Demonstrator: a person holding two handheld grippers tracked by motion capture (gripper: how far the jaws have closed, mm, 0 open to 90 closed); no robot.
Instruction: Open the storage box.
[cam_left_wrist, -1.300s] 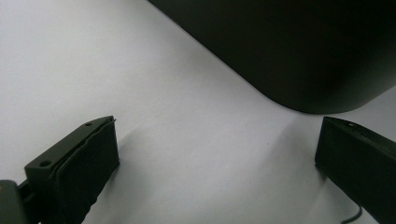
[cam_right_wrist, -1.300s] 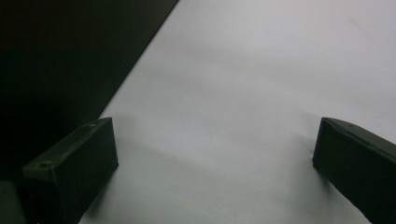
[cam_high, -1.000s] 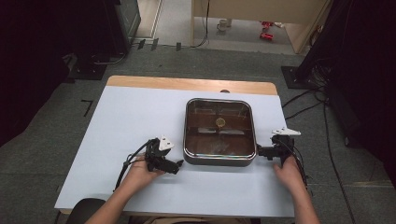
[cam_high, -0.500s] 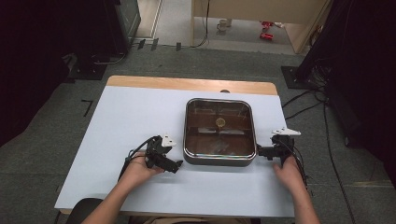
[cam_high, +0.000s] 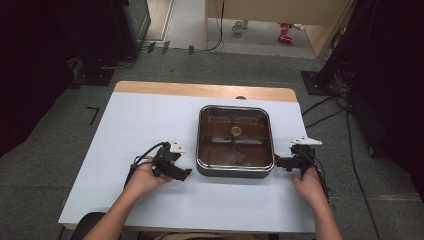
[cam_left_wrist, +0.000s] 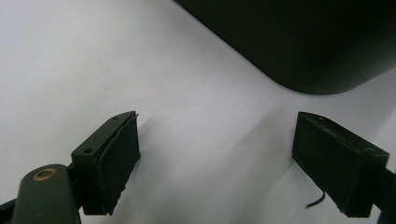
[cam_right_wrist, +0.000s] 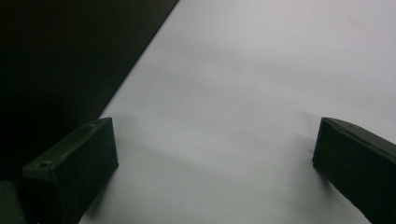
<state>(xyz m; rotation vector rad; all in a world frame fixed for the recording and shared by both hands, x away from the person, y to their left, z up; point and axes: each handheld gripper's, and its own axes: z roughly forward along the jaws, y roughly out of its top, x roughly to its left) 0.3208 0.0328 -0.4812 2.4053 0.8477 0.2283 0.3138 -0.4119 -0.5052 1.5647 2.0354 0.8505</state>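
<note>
Pan (cam_high: 235, 142), one square dark one with a glass lid, sits right of centre in the high view on the pale surface (cam_high: 135, 125). Two claws flank it. Left of the pan's lower left corner, the left claw (cam_high: 184, 175) lies low in one hand; its jaws have just been closing yet stand apart with nothing between them, the pan's rounded corner (cam_left_wrist: 303, 42) at upper right in its own view. At the pan's lower right corner, the right claw (cam_high: 278, 162) is spread wide, empty, its tips just beside the rim.
</note>
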